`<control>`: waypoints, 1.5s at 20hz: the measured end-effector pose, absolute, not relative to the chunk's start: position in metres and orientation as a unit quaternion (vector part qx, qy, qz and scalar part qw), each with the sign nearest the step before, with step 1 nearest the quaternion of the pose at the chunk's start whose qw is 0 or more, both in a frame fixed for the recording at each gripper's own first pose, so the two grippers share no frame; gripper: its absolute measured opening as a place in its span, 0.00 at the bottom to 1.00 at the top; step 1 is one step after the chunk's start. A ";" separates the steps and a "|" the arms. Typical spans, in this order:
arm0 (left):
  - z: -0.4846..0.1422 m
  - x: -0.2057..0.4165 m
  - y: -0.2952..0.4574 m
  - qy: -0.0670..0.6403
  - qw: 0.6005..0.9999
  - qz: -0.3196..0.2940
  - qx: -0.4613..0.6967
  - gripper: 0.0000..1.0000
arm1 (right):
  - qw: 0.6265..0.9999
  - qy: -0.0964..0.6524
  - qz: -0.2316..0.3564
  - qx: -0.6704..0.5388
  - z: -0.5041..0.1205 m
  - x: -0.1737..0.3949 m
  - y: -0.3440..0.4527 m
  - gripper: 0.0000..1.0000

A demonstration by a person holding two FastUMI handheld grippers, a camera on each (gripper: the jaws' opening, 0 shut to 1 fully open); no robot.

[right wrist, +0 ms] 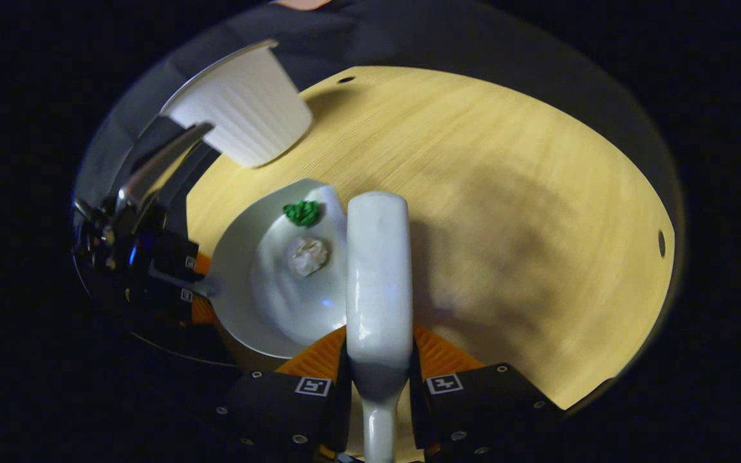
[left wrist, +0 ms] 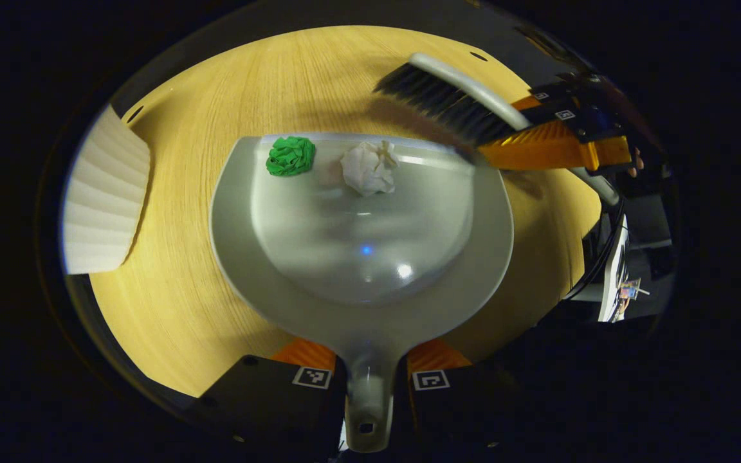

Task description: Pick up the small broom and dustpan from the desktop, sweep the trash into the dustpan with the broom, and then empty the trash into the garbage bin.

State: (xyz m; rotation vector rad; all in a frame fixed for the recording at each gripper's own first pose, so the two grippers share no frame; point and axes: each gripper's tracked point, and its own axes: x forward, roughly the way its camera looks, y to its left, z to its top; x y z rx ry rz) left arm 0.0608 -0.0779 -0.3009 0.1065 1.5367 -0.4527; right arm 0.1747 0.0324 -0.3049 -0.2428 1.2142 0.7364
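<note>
Green wad (left wrist: pixel 290 155) and white wad (left wrist: pixel 369 168) are seen just inside the dustpan (left wrist: pixel 357 257) lip, mid-frame. Dustpan handle is clamped by the left gripper (left wrist: pixel 370 376), broom (right wrist: pixel 379 276) by the right gripper (right wrist: pixel 380 379). Bare desk (right wrist: pixel 505 212) is left at frame right; bin (right wrist: pixel 242 116) upper left.

The left gripper (left wrist: pixel 370 376) is closed with both orange fingers on the grey plastic dustpan handle (left wrist: pixel 368 405). The right gripper (right wrist: pixel 380 360) clamps the white plastic broom (right wrist: pixel 378 270), held level.
</note>
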 end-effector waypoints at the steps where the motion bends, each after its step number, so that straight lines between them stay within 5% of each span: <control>1: -0.300 0.061 -0.080 0.687 0.700 -0.193 0.039 0.31 | 0.766 0.555 0.307 -0.107 -0.308 0.177 0.020 0.39; 8: -0.286 0.060 -0.094 0.662 0.734 -0.153 -0.008 0.31 | 0.787 0.595 0.151 -0.060 -0.359 0.129 -0.018 0.39; 12: -0.257 0.061 -0.092 0.639 0.756 -0.142 -0.007 0.31 | 0.784 0.608 0.111 -0.061 -0.387 0.115 -0.012 0.39; 13: -0.246 0.061 -0.090 0.634 0.760 -0.142 -0.006 0.31 | 0.782 0.611 0.103 -0.070 -0.389 0.112 -0.008 0.48; 14: -0.239 0.062 -0.086 0.630 0.764 -0.139 -0.003 0.31 | 0.783 0.610 0.101 -0.065 -0.390 0.114 -0.003 0.39; 15: -0.231 0.063 -0.082 0.625 0.769 -0.134 0.000 0.31 | 0.783 0.610 0.100 -0.062 -0.392 0.118 0.002 0.48; 16: -0.224 0.064 -0.083 0.621 0.773 -0.129 -0.001 0.31 | 0.783 0.611 0.096 -0.067 -0.393 0.124 0.005 0.40; 18: -0.206 0.069 -0.088 0.616 0.778 -0.126 -0.013 0.31 | 0.784 0.609 0.090 -0.078 -0.394 0.141 0.007 0.41; 19: -0.198 0.068 -0.089 0.611 0.781 -0.127 -0.019 0.31 | 0.784 0.609 0.089 -0.079 -0.394 0.150 0.010 0.51; 21: -0.181 0.072 -0.085 0.599 0.790 -0.128 -0.018 0.31 | 0.783 0.610 0.092 -0.082 -0.394 0.170 0.015 0.34; 22: -0.176 0.073 -0.082 0.593 0.795 -0.127 -0.017 0.31 | 0.784 0.608 0.091 -0.085 -0.396 0.117 0.001 0.43; 23: -0.167 0.075 -0.078 0.589 0.798 -0.127 -0.018 0.31 | 0.784 0.607 0.090 -0.088 -0.394 0.161 0.014 0.46; 27: -0.132 0.089 -0.051 0.567 0.816 -0.104 -0.032 0.31 | 0.786 0.607 0.081 -0.082 -0.392 0.164 0.009 0.49; 29: -0.117 0.098 -0.021 0.558 0.825 -0.080 -0.030 0.31 | 0.786 0.609 0.082 -0.063 -0.391 0.163 0.014 0.73; 30: -0.111 0.105 -0.005 0.555 0.829 -0.067 -0.031 0.31 | 0.787 0.609 0.084 -0.062 -0.391 0.163 0.015 0.77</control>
